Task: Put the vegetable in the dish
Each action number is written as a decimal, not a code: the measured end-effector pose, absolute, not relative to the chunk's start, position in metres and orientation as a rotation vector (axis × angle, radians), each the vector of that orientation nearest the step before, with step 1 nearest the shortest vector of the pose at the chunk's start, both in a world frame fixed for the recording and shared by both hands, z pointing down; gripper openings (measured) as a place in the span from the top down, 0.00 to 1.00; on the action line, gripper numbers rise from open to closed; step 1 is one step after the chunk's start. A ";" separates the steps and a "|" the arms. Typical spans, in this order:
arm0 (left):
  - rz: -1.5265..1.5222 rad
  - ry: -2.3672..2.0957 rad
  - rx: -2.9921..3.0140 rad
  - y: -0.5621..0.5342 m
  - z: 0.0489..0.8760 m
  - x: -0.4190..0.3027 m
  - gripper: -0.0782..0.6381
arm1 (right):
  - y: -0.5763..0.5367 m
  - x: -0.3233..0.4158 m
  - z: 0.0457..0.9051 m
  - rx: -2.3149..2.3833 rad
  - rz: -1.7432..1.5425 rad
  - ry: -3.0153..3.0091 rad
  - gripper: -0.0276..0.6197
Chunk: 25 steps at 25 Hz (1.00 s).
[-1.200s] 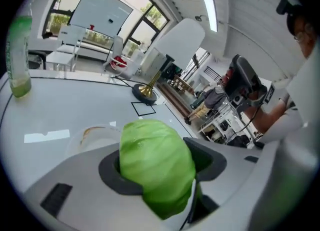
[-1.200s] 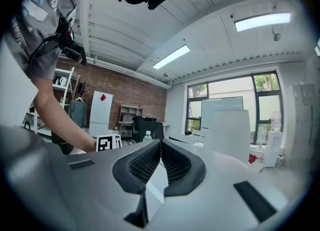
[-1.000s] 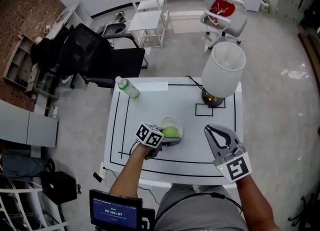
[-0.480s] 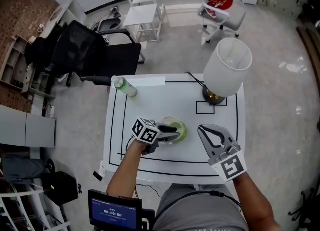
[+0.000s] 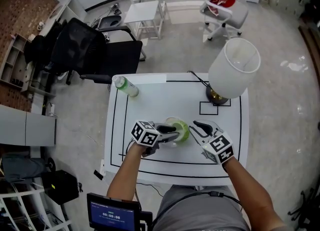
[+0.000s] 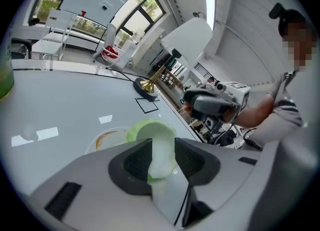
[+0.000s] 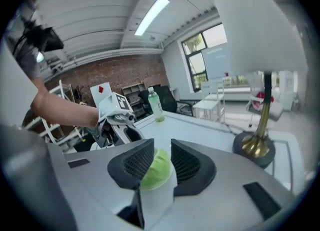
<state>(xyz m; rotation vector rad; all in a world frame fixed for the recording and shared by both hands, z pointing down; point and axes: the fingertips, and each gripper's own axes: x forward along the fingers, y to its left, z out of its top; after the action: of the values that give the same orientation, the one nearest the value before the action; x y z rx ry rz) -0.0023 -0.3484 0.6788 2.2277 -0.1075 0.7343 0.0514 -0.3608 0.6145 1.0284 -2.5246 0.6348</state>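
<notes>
A pale green cabbage piece (image 5: 182, 131) lies at the right edge of a clear dish (image 5: 171, 122) near the table's middle. My left gripper (image 5: 174, 133) comes at it from the left. Its jaws have just been closing, and in the left gripper view the cabbage (image 6: 156, 145) fills the gap, so this gripper (image 6: 161, 151) is shut on it. The dish (image 6: 102, 139) shows an orange smear. My right gripper (image 5: 194, 126) sits low just right of the cabbage. Its jaws have just been opening to a narrow gap, through which the cabbage (image 7: 156, 169) shows in the right gripper view (image 7: 161, 162).
A table lamp (image 5: 233, 68) with a brass base stands at the back right, behind a small drawn square (image 5: 207, 108). A green bottle (image 5: 126, 87) lies at the back left. Black lines frame the white table (image 5: 150, 105). Chairs stand beyond it.
My right gripper dropped from above the front right corner to beside the cabbage. The left jaws closed round the cabbage, which now sits a little further right.
</notes>
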 end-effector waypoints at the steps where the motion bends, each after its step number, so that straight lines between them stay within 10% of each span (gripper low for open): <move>1: 0.711 -0.124 2.227 -0.351 0.679 -0.003 0.69 | -0.363 0.045 0.630 0.985 0.758 -2.506 0.79; 14: 0.484 -0.269 2.261 -0.362 0.672 -0.022 0.68 | -0.363 0.003 0.696 0.591 1.672 -2.092 0.60; 20: 0.408 -0.311 2.249 -0.360 0.670 -0.029 0.67 | -0.353 0.000 0.720 0.442 1.427 -1.853 0.61; 25: 0.429 -0.329 2.279 -0.358 0.667 -0.030 0.67 | -0.354 0.004 0.729 0.466 1.169 -1.814 0.80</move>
<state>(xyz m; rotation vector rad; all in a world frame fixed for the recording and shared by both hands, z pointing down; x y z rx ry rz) -0.0295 -0.3582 0.6668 2.2787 -0.3290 0.4293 0.0036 -0.3540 0.7289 0.4657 -1.8137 1.1690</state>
